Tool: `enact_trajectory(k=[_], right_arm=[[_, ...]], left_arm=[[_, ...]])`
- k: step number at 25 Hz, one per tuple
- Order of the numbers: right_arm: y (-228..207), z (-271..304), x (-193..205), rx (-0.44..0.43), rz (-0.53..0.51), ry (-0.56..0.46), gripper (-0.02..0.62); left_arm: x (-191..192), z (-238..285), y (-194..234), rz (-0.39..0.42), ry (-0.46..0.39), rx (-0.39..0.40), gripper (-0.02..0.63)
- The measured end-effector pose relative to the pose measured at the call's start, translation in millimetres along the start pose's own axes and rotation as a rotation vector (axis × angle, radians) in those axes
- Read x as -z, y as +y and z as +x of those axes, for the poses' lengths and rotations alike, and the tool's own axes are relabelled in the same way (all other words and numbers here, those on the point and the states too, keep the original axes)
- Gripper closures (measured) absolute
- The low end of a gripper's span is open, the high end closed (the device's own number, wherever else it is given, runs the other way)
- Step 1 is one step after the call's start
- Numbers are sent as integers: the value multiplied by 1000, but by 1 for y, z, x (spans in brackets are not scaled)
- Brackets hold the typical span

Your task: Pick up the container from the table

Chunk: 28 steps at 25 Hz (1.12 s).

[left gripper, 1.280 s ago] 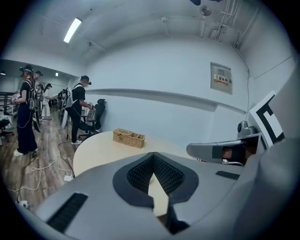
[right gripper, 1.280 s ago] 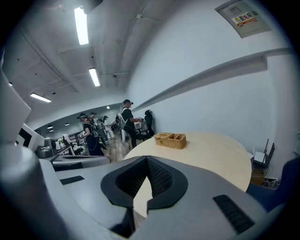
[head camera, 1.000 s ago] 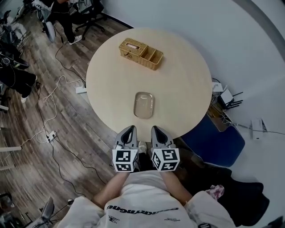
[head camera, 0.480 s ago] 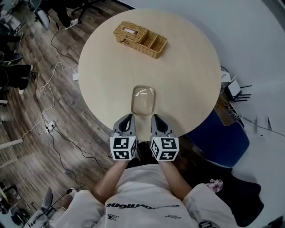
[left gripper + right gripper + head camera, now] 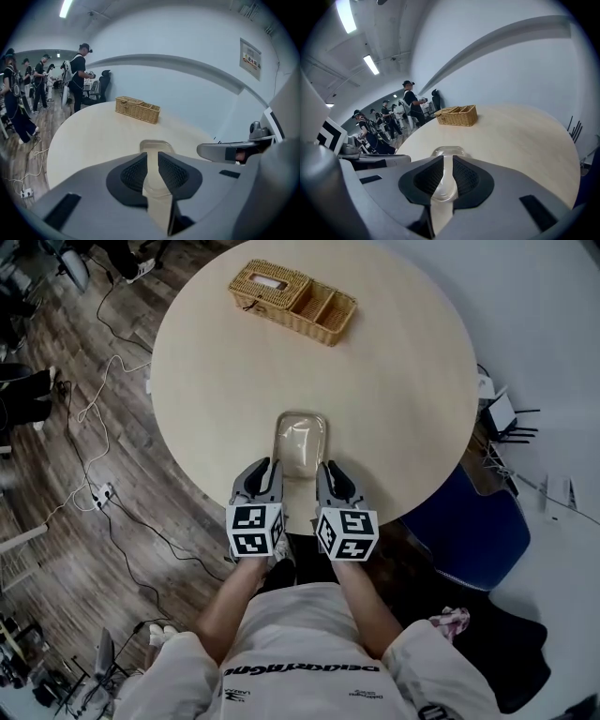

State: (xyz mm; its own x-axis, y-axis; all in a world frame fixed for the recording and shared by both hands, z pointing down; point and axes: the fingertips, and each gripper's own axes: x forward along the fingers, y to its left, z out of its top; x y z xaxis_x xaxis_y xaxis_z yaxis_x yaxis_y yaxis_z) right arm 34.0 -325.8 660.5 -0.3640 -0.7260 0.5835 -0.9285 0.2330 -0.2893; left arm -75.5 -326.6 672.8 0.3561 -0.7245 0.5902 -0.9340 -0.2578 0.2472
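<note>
Round tabletop point(image 5: 394, 381): clear container point(image 5: 302, 442) lies by the near edge, not yet gripped. Approach step. Left gripper point(image 5: 267, 468) and right gripper point(image 5: 330, 470) flank its near end, fingers point(image 5: 136, 173) narrowly apart, empty. Next, I judge: straddle a rim, close.

We look steeply down on a round pale table point(image 5: 394, 381): a wicker basket point(image 5: 292, 301) with open compartments sits at its far edge, and a clear shallow container point(image 5: 301, 442) lies near the near edge. The left gripper point(image 5: 261, 474) and right gripper point(image 5: 333, 476) sit just beside the container's near end, one on either side, marker cubes toward us. A blue chair point(image 5: 473, 531) stands at the right of the table, and cables point(image 5: 94, 418) trail over the wood floor point(image 5: 56, 549) on the left.
</note>
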Motion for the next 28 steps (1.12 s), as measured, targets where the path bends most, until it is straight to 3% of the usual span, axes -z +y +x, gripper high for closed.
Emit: enact_trajectory(k=[6, 23, 28], right_arm=[[-12, 21, 14, 9, 16, 47, 485], [-31, 58, 39, 59, 78, 139, 486], [-34, 61, 46, 63, 80, 155, 515]], left_arm=[[12, 24, 11, -14, 29, -10, 522], [30, 60, 32, -78, 99, -14, 522], [38, 64, 32, -102, 114, -1, 523]])
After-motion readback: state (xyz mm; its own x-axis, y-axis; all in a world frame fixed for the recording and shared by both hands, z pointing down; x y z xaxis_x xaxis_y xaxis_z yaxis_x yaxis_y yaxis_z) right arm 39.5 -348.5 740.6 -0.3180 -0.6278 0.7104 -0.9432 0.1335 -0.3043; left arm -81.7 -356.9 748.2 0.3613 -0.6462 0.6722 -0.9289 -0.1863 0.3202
